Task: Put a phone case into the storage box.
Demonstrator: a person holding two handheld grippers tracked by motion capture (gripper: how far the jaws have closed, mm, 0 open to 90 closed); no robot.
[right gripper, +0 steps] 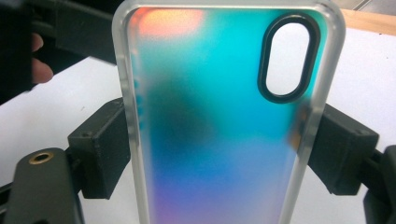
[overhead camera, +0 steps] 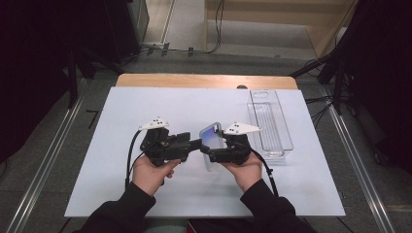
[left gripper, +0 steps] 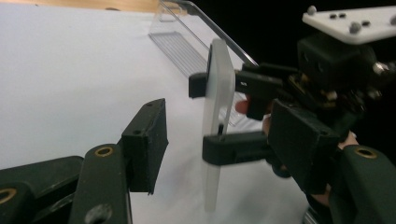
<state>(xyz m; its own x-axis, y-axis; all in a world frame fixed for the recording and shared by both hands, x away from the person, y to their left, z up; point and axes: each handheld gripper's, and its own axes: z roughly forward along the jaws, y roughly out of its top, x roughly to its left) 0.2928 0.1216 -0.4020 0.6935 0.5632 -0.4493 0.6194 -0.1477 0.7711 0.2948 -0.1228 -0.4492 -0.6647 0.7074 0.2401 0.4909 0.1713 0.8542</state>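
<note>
Phone case, frosted at the rim with a teal-to-purple sheen, stood upright between the two pads of the right gripper, which pressed on its long edges and held it above the white table. Its oval camera cutout sat above the gripper's right pad. The left gripper faced the case edge-on from just beside it, its jaws standing wide and holding nothing, clear of the case. A clear plastic tray lay beyond the right gripper, apart from it.
</note>
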